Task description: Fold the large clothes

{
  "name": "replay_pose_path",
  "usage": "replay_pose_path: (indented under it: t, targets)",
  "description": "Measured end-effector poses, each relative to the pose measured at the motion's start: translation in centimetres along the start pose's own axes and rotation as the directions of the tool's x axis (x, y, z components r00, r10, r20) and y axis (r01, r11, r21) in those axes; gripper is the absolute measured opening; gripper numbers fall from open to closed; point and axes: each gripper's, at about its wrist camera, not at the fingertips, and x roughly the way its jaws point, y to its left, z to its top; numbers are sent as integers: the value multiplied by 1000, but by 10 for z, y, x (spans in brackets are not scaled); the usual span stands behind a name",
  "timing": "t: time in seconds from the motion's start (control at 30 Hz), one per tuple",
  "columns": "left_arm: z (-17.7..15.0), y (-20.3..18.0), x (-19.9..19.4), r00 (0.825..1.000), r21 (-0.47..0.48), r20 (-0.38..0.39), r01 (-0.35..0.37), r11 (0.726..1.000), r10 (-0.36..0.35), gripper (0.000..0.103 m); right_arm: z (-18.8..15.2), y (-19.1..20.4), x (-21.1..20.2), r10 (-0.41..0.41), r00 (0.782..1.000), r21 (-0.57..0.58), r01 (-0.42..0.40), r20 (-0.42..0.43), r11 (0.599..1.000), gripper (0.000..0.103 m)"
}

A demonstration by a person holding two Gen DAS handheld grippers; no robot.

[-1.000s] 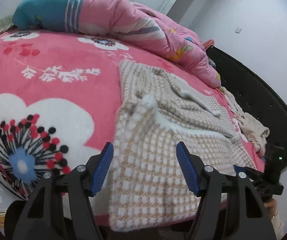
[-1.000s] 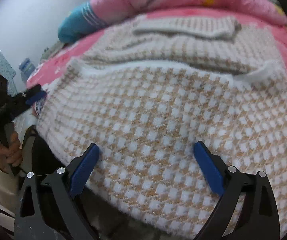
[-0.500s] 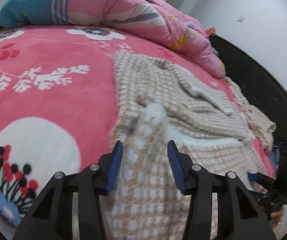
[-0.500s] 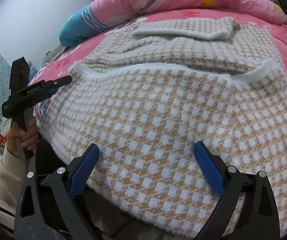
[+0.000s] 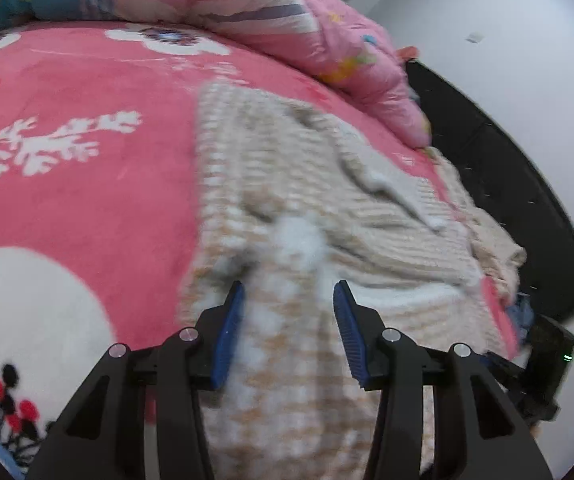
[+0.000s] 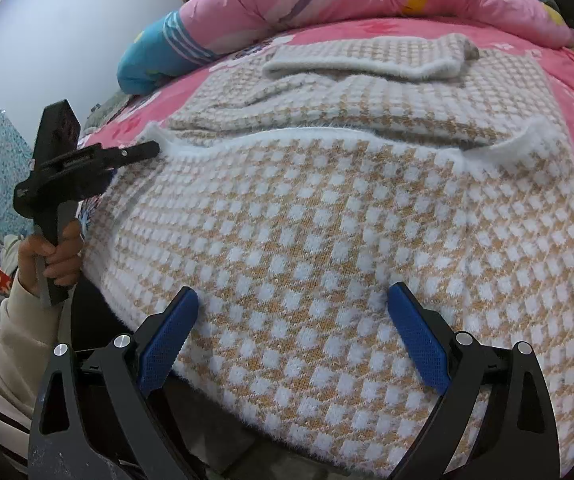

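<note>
Even light; motion-blurred left wrist view

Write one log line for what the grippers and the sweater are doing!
left gripper: open, at sweater corner | right gripper: open, over hem | sweater: on pink blanket, partly folded

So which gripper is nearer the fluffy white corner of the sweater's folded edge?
Left. The left gripper has its open jaws right at the white corner. The right gripper hangs open over the sweater's hem, well short of it.
</note>
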Motion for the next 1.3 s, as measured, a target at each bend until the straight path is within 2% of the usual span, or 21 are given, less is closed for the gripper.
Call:
replay_pose_path:
  t: [0.1,0.2,0.27,0.37,0.43,0.5,0.6,0.7,0.8,0.83,0.97,1.1,1.3]
  targets:
    - [-5,-10,-4,1000,54,-5,-27,998,27,44,0,0,0,1,1000,-2,-1,3,1000,92]
    - [-13,-13,3,988,81,-51,-144,986,148,44,-1,0,-1,4,1000,0,-4,5,1000,92]
    - [-17,-21,3,978,118,-37,-199,973,204,44,-1,0,-1,6,1000,4,-6,7,1000,92]
    - [-25,-38,10,945,197,-12,-318,928,327,44,0,-5,-7,25,1000,34,-26,9,999,92]
    - [-30,-48,16,918,245,16,-387,889,396,45,1,-17,-21,73,997,100,-76,33,992,90]
    - [-34,-51,18,902,273,37,-422,864,429,46,1,-34,-38,90,993,162,-102,79,982,89]
    - [-34,-50,17,901,274,39,-425,862,432,46,0,-69,-72,44,985,246,-86,169,966,86]
    - [-34,-50,19,902,269,35,-424,865,431,46,5,-107,-93,11,978,333,-82,210,940,75]
    - [-37,-50,19,898,270,40,-433,860,439,46,16,-135,-98,3,975,382,-90,221,920,64]
    - [-37,-50,19,897,268,40,-435,860,441,46,22,-143,-94,14,975,395,-102,220,913,60]
    - [-34,-51,20,894,262,35,-439,859,446,46,42,-167,-74,104,970,433,-192,220,881,54]
    - [-34,-51,20,893,258,33,-442,859,449,46,51,-177,-56,146,971,460,-218,188,861,53]
    - [-33,-51,20,894,257,31,-440,860,448,46,33,-178,-68,220,960,466,-276,173,841,53]
